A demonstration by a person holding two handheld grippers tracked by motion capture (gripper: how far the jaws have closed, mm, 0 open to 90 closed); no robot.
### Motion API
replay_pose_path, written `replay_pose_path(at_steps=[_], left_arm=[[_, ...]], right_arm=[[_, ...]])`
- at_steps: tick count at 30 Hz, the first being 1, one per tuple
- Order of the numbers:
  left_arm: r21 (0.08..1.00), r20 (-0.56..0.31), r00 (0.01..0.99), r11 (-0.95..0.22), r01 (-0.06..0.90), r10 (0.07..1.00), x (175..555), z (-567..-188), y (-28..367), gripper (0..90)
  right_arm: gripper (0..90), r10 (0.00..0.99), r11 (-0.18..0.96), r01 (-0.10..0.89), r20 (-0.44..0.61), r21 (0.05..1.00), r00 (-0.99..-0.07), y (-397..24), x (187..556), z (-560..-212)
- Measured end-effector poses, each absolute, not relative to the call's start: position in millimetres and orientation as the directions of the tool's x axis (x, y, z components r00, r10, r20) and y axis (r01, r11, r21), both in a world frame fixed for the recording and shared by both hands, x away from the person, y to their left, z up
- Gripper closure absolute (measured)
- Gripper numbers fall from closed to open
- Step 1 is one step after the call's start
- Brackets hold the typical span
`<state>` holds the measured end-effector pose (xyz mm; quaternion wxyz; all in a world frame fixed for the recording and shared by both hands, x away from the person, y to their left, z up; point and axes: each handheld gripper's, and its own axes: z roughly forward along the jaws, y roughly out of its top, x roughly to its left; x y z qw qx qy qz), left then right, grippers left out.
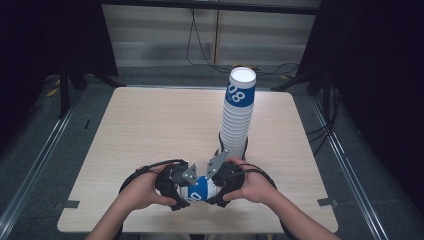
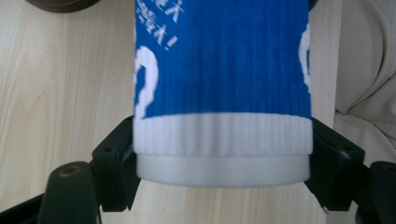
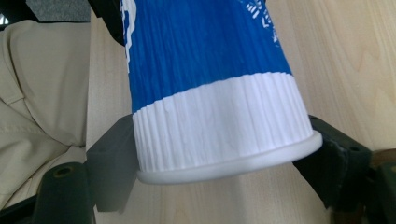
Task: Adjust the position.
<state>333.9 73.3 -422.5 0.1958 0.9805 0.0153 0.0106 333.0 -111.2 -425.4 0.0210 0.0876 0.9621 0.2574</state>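
Observation:
A blue and white ribbed paper cup [image 1: 200, 189] lies level between my two grippers, just above the front of the table. My left gripper [image 1: 184, 192] is shut on its base end. In the left gripper view the black jaws press both sides of the cup's white band [image 2: 224, 140], around the gripper's midpoint [image 2: 224, 161]. My right gripper [image 1: 216, 190] is shut on the rim end. The right gripper view has the rolled rim [image 3: 224, 170] near the camera, a jaw on each side of the gripper's midpoint [image 3: 222, 156].
A tall stack of the same cups [image 1: 239, 115] stands upside down at the middle right of the wooden table [image 1: 150, 125], just behind my right hand. Beige trousers [image 3: 42, 93] are visible past the table's front edge. Cables lie on the floor behind.

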Motion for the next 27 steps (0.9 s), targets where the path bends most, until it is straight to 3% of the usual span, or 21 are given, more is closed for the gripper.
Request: replay_pose_path(at_steps=[27], left_arm=[[0.354, -0.007, 0.999, -0.935, 0.033, 0.033, 334.9, -429.6, 74.6, 31.3]], right_arm=[[18.0, 0.129, 0.86, 0.1, -0.024, 0.501, -0.991, -104.1, 332.2, -418.6]])
